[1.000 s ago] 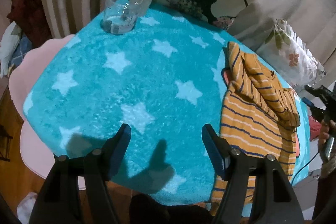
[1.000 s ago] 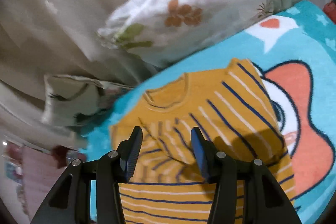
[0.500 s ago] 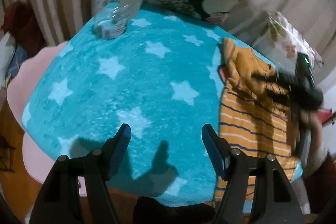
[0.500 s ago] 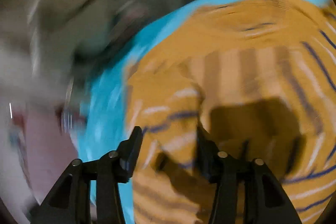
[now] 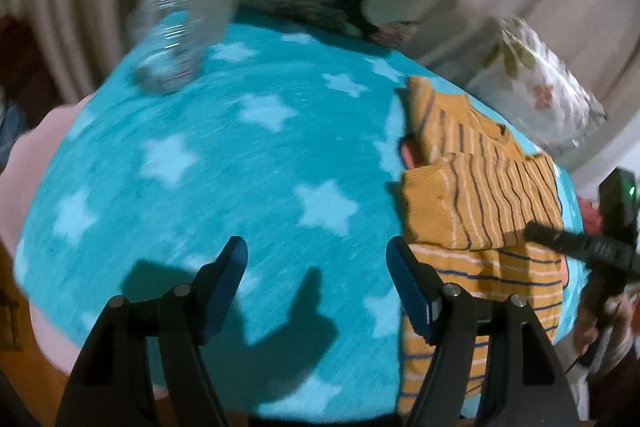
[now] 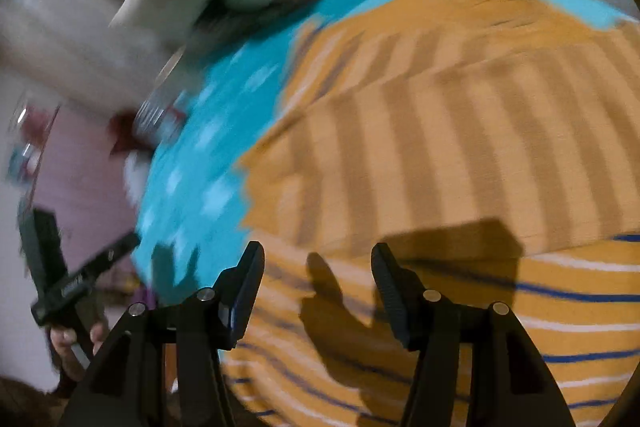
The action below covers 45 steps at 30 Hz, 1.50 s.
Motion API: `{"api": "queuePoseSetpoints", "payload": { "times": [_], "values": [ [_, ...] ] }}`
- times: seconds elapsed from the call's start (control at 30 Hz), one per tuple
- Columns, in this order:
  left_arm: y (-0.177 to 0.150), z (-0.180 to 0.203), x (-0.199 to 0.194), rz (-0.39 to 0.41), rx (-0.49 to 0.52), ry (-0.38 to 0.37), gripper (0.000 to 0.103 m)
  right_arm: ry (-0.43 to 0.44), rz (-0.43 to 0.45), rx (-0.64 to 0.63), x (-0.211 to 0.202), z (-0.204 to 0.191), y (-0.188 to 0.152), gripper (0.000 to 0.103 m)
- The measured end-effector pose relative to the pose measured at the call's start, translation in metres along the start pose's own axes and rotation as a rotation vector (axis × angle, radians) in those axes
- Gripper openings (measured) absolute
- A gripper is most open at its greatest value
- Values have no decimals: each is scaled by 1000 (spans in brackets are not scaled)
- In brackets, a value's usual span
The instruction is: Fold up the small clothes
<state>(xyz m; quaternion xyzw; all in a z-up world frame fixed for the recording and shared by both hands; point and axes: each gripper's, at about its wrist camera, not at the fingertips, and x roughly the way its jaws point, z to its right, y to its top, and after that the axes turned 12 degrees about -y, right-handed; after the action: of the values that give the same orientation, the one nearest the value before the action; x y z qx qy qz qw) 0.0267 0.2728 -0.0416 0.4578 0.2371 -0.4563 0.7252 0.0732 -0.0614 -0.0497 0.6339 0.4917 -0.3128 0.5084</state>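
Item: striped jumper point(image 5: 480, 195), right of frame, sleeve newly folded across body; right gripper point(image 6: 316, 291) opening, empty, lower centre; left gripper point(image 5: 316, 279) opening, empty; hem fold likely next

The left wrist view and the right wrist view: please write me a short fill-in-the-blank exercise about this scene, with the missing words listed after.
1. The orange striped knit shirt lies on a turquoise fleece blanket printed with pale ____.
2. Beside the clear glass jar stands a beige paper ____.
3. The left claw hangs over bare blanket with ____ between its jaws.
4. The right claw hangs above the ____.

Missing words: stars; cup; nothing; shirt
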Motion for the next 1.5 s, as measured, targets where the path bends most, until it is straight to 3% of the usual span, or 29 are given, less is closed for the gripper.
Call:
{"api": "queuePoseSetpoints", "payload": {
  "times": [0.17,0.33,0.37,0.4,0.43,0.53,0.63,0.7,0.73,0.8,0.93,0.97,1.03,1.07,1.17,1.27,1.3,1.37,1.43,1.5],
  "values": [
    [28,39,66,-52,184,-44,74,-83,81,176,-31,59,6,61],
    [43,62,135,-147,260,-52,72,-127,76,278,-34,90,-10,61],
    [46,66,144,-178,262,-64,61,-137,70,287,-35,94,-13,61],
    [47,69,146,-198,258,-98,26,-155,65,295,-36,101,-18,61],
    [50,73,144,-214,241,-152,5,-167,65,301,-39,106,-20,61],
    [65,83,125,-153,215,-204,4,-202,83,308,-50,125,-24,61],
    [93,88,116,-105,175,-239,4,-236,127,301,-63,143,-6,61],
    [107,92,117,-69,180,-210,4,-257,166,277,-69,151,15,62],
    [111,95,120,-58,188,-182,4,-270,186,262,-70,154,27,69],
    [115,99,128,-59,200,-144,4,-307,218,243,-65,163,56,72],
    [112,99,147,-88,222,-57,4,-438,162,244,-31,189,102,73],
    [111,98,149,-95,224,-38,4,-446,133,248,-20,195,108,60],
    [107,96,154,-105,215,-19,4,-331,60,271,-3,207,112,23],
    [106,96,154,-104,208,-18,4,-287,48,275,-3,209,113,19],
    [106,100,156,-99,189,-22,5,-297,115,218,-27,208,115,14],
    [105,104,180,-133,182,32,9,-363,132,207,-35,217,119,14],
    [103,104,192,-140,191,92,11,-389,109,189,-28,219,122,15],
    [100,106,194,-116,187,126,13,-409,55,178,-11,224,124,22],
    [96,110,180,-92,168,150,18,-379,78,200,-14,226,122,26],
    [86,116,151,-34,168,181,34,-327,118,226,-26,231,117,38]
  ]
}}
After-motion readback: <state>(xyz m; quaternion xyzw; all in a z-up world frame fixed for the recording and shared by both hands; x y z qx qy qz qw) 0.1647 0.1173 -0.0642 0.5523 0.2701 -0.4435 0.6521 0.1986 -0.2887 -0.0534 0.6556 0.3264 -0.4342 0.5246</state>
